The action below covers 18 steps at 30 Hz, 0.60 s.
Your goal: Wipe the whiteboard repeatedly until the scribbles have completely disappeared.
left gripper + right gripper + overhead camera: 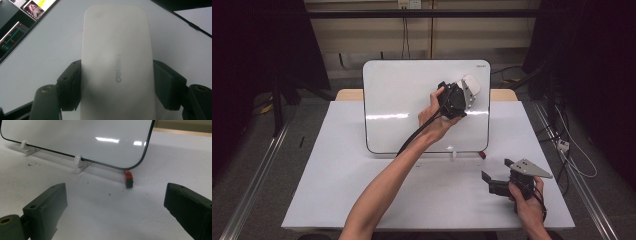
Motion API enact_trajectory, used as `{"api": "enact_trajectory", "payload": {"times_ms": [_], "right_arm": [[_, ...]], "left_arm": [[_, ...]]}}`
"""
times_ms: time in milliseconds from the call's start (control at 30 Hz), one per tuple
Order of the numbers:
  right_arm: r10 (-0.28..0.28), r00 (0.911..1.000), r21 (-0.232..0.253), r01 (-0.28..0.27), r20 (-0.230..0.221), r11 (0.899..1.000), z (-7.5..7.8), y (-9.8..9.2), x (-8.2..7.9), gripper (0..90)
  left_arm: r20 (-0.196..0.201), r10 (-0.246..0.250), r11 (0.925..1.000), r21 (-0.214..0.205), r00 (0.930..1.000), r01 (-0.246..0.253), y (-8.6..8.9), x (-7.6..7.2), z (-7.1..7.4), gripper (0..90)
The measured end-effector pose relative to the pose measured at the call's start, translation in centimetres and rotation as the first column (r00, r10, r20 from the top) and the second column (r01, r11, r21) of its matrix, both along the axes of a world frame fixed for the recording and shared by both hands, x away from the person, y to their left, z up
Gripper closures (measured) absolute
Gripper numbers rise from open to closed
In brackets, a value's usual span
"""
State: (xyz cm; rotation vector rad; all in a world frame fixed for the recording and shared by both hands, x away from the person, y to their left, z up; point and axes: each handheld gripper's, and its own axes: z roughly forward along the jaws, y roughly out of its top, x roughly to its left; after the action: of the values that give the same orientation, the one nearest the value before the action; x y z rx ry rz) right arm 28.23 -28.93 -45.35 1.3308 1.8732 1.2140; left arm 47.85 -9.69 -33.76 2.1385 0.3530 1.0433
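A whiteboard [412,107] stands propped on the white table [337,185], leaning back on small white clips [78,160]. My left gripper [462,92] is raised against the board's upper right area, shut on a white eraser [116,62] with a faint grey logo; the eraser's flat side lies against the board surface [50,57]. My right gripper [496,176] rests low at the table's front right, open, with nothing between its jaws. It faces the board's lower right corner [140,162].
A small red and black block [128,178] lies on the table by the board's lower right corner [482,154]. Cables hang at the right of the table and along the back wall. Metal rails run along both sides of the floor.
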Motion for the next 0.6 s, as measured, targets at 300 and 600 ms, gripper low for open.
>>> {"api": "enact_trajectory", "payload": {"times_ms": [300, 600], "right_arm": [[-0.001, 1.0, 0.006, 0.001, -0.004, 1.0, 0.0, -0.1, -0.1, 4.8], [-0.003, 1.0, 0.002, 0.003, -0.006, 1.0, -0.1, -0.1, 0.1, 4.8]], "left_arm": [[-0.004, 0.029, 0.9993, -0.024, 0.9996, -0.029, -0.2, 1.7, 2.2, 31.0], [-0.002, 0.015, 0.9999, 0.002, 0.9999, -0.015, -0.7, 1.0, 1.4, 31.0]]}}
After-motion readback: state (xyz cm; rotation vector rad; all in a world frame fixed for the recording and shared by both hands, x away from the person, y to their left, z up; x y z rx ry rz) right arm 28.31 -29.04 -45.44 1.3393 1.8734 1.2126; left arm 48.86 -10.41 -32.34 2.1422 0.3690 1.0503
